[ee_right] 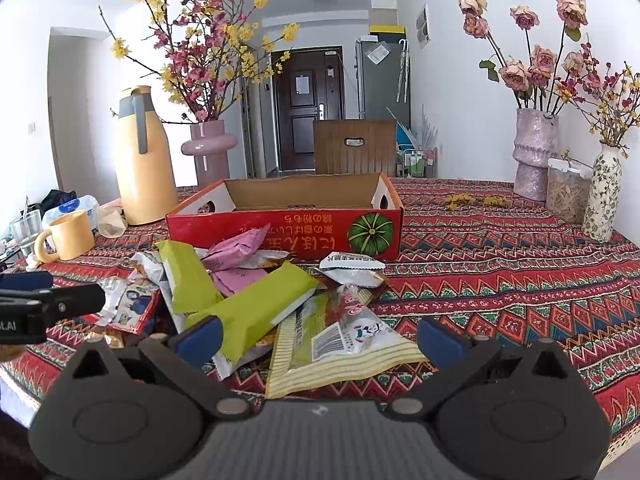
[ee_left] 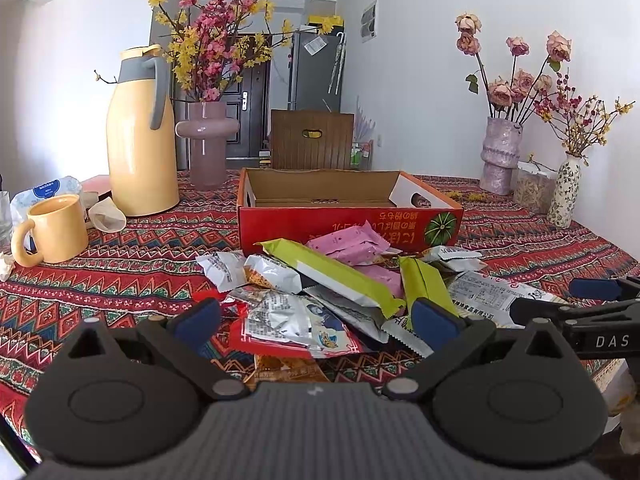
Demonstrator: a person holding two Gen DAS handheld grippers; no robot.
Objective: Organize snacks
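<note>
Snack pile [ee_left: 320, 288] sits on patterned tablecloth [ee_left: 120, 280], just in front of red cardboard box [ee_left: 348, 224]. Box is open-topped; no snacks visible inside from either view.

Left gripper [ee_left: 316, 316]: jaws wide apart, nothing held. It hovers low over near edge of pile; a silver-and-red packet [ee_left: 296, 324] lies between the blue pads, not gripped.

Right gripper [ee_right: 318, 338]: jaws wide apart, empty. A striped yellow packet [ee_right: 340, 356] w/ red-white wrapper on top lies between its pads. Long green packet [ee_right: 256, 308] lies beside left pad; contact there can't be told.

Pile contents: two green packets, pink packets [ee_left: 352, 240] nearest the box, several silver ones. One white packet [ee_right: 352, 262] lies slightly apart at box's front right.

Each gripper shows at the edge of the other's view, so the two are side by side.

Rest of table: yellow jug [ee_left: 140, 140] and yellow mug [ee_left: 52, 228] at left, pink vase [ee_left: 206, 140] w/ blossom branches behind box, two vases of flowers [ee_right: 536, 148] at far right.
</note>
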